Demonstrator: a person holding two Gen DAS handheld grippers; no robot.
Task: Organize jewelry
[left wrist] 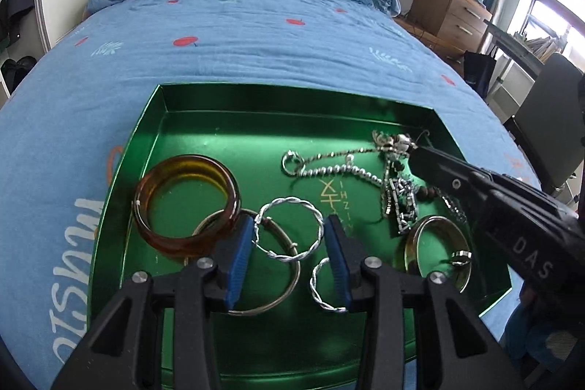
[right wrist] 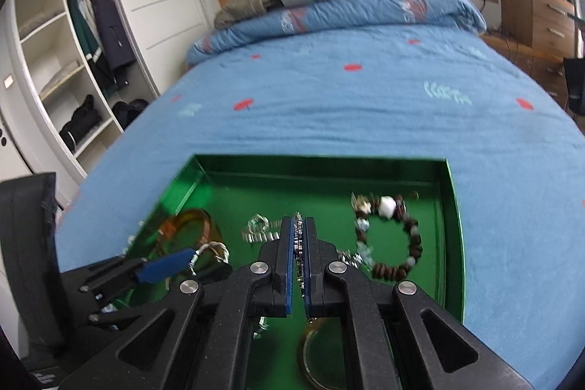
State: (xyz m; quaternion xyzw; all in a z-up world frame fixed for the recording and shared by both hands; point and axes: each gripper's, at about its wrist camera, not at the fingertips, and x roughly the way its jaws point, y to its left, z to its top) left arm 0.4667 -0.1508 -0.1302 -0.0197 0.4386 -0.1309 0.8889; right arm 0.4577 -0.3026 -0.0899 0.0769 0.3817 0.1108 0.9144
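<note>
The left tongs [left wrist: 290, 243] are hanging half open over the near part of the green tray [left wrist: 256, 105], their blue pads [left wrist: 239, 258] on either side of a twisted silver hoop [left wrist: 289, 229]. Whether the pads are pressing on it I cannot tell; the hoop's left edge is sitting right at the left pad. A second twisted hoop [left wrist: 321, 287] is lying just beside the right pad, and a plain thin ring [left wrist: 278, 295] is lying under both. The right tongs [right wrist: 299, 236] are clenched on a dark beaded chain [right wrist: 299, 251], which is running down the narrow slit between their pads.

Toward the tray's left edge an amber bangle [left wrist: 186, 203] is leaning, its lower side overlapping the plain ring. Toward the far right corner a beaded bracelet [right wrist: 395, 243] of dark and white beads is lying in a loop. Near the middle a silver bead chain [left wrist: 336, 170] is trailing toward a small ring [left wrist: 290, 163]. At the near right corner a gold bangle [left wrist: 435, 251] is lying with a small silver ring [left wrist: 460, 258] inside it.

The tray is sitting on a blue bed [left wrist: 256, 35], near its foot edge.
</note>
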